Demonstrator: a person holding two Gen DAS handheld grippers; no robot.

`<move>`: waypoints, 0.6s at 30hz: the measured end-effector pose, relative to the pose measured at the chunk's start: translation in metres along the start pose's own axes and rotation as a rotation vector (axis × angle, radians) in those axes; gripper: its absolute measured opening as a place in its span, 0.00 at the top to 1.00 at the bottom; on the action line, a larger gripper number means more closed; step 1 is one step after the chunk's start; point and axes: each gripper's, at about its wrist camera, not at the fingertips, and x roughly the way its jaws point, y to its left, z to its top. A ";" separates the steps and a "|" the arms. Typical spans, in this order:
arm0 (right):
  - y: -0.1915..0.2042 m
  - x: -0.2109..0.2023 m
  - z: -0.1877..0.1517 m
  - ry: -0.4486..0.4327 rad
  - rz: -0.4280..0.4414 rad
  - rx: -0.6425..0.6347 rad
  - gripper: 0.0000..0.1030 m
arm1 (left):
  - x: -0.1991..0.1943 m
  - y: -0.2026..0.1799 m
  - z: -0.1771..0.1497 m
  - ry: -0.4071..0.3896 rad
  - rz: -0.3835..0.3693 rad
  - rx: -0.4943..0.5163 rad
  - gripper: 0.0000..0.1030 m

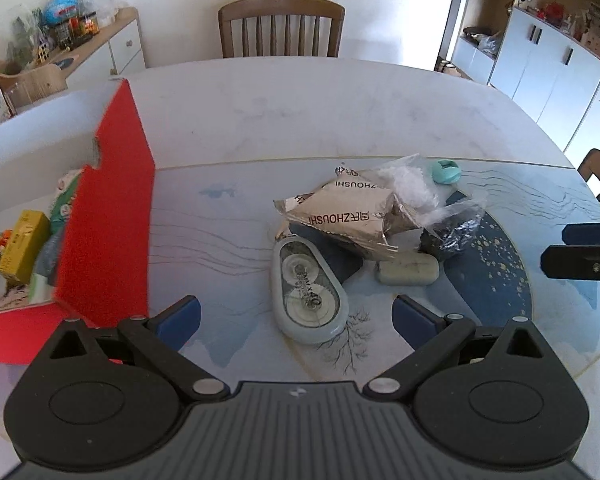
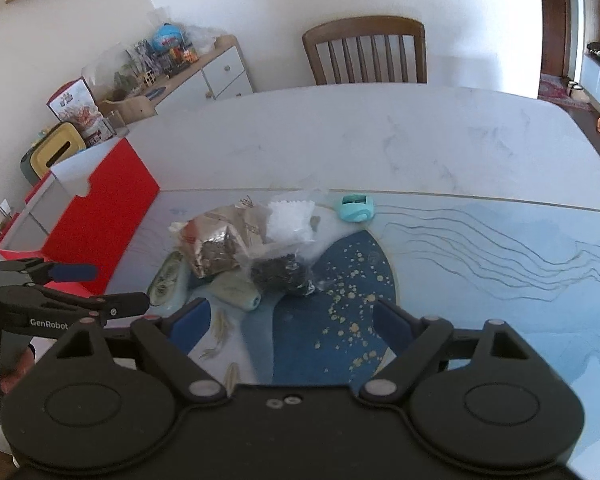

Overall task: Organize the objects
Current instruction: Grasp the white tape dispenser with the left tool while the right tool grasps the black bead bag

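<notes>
Left gripper (image 1: 296,320) jaws wide, empty — correction tape dispenser (image 1: 308,292) lies between the fingers at lower center. Right gripper (image 2: 290,326) also wide, empty. Foil packets (image 1: 340,216), eraser (image 1: 406,272) mid-frame; red box (image 1: 108,200) at left.

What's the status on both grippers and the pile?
Left gripper open, empty, nearest the correction tape. Right gripper open, empty. Foil packets, eraser loose beside the red box. Nothing in the way.
</notes>
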 end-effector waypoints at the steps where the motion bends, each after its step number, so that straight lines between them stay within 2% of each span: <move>1: -0.001 0.005 0.002 0.005 0.002 -0.004 0.15 | 0.004 -0.001 0.001 0.003 0.002 0.000 0.01; 18: 0.010 0.067 0.021 0.084 0.033 -0.085 0.27 | 0.042 -0.006 0.002 0.025 0.041 -0.009 0.01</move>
